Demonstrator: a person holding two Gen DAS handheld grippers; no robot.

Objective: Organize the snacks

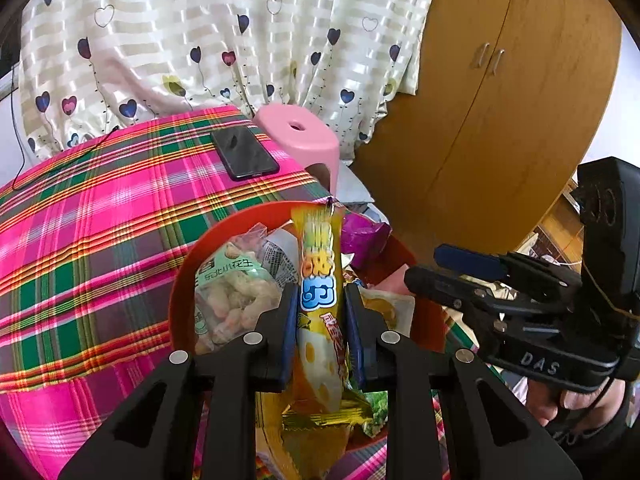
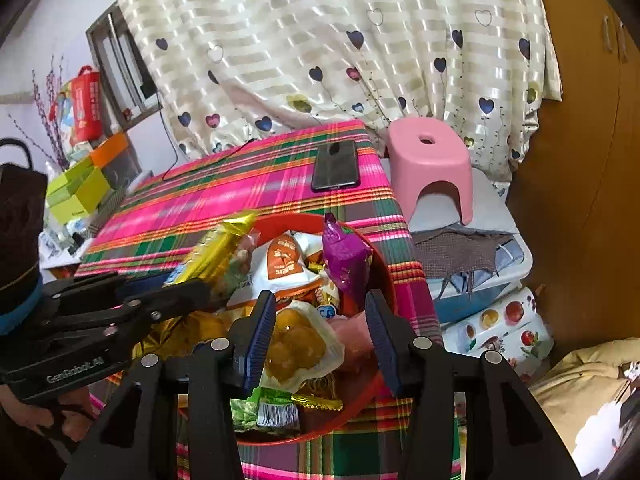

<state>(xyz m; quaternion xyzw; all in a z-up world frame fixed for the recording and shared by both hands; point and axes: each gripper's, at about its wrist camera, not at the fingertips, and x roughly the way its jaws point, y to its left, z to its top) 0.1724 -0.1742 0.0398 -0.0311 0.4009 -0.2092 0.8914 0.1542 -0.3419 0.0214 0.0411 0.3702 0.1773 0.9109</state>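
Note:
A red bowl (image 1: 180, 276) (image 2: 386, 276) full of snack packets sits on the plaid tablecloth (image 1: 100, 240) (image 2: 240, 192). My left gripper (image 1: 321, 300) is shut on a long yellow snack stick (image 1: 320, 264) and holds it upright over the bowl; the stick shows as a gold packet (image 2: 216, 248) in the right wrist view. My right gripper (image 2: 320, 312) is open above the bowl, over a clear pack of yellow balls (image 2: 296, 344). It also shows at the right of the left wrist view (image 1: 452, 270). A peanut bag (image 1: 232, 288), a purple packet (image 2: 344, 260) and a white-orange packet (image 2: 284, 264) lie in the bowl.
A black phone (image 1: 244, 156) (image 2: 336, 164) lies on the far table corner. A pink stool (image 1: 298, 136) (image 2: 430, 160) stands beyond the edge on stacked bins (image 2: 480, 264). A wooden wardrobe (image 1: 500, 100) is at right, a heart-print curtain (image 2: 320, 40) behind, boxes (image 2: 76, 192) at left.

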